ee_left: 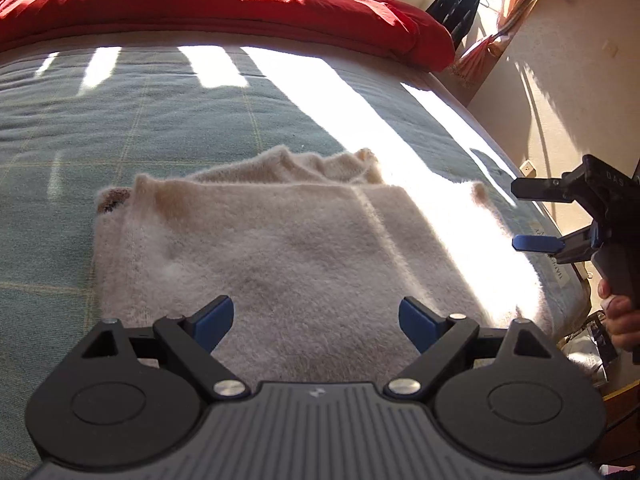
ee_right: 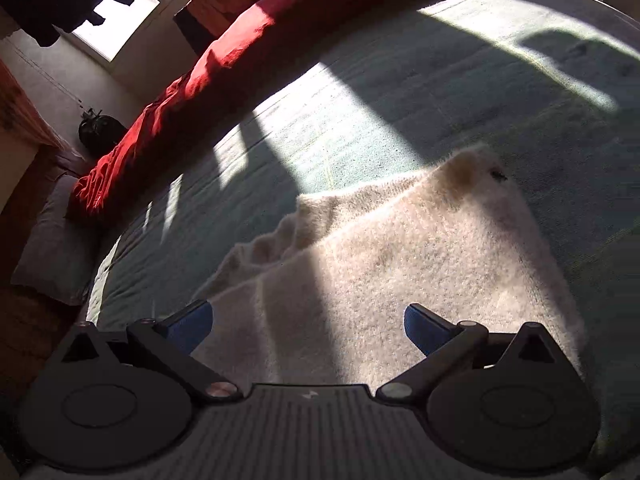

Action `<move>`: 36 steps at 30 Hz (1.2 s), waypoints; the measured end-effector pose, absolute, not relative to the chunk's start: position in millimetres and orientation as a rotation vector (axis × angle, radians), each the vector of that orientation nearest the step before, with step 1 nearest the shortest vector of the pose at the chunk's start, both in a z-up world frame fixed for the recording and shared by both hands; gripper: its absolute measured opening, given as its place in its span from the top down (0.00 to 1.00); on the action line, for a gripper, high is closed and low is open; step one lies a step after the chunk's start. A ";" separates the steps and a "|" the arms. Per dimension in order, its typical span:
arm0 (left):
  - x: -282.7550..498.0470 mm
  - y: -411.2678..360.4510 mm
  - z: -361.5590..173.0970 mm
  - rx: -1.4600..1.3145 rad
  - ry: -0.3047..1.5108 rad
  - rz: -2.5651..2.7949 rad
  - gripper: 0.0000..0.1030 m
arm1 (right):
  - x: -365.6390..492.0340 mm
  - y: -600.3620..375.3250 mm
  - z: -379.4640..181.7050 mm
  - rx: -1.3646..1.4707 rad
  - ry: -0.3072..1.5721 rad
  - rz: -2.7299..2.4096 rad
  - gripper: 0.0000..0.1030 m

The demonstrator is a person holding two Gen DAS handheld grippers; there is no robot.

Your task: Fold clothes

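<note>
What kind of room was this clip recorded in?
Most likely a bedroom: a bed under a green blanket, a red duvet bunched along its far side, and dark clothes hanging by the window.

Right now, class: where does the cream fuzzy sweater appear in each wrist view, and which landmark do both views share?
Left wrist view: cream sweater lies centre, just beyond the open left gripper.
Right wrist view: sweater centre-right, beyond the open right gripper.
Shared landmark: red duvet.

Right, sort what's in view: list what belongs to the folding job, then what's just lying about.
Belongs to the job:
- cream fuzzy garment, partly folded on the bed
- left gripper, open
- right gripper, open

Just lying about:
- red duvet
- green blanket
- hanging dark clothes
</note>
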State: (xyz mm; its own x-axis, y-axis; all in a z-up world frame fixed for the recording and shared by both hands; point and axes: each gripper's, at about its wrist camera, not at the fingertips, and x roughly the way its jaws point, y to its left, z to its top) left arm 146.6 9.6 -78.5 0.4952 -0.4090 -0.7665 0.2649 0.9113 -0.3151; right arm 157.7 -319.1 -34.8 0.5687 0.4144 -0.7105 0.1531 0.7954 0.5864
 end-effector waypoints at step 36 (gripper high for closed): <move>168.2 -51.6 -102.6 -0.188 1.044 -0.603 0.12 | 128.2 -338.1 -98.1 0.713 0.960 0.178 0.00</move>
State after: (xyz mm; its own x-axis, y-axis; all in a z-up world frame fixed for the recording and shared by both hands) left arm 168.2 -51.6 -102.6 0.3590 -0.5501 -0.7540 0.3774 0.8244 -0.4218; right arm 128.2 -338.1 -98.1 0.5785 0.4401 -0.6868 0.1647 0.7616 0.6268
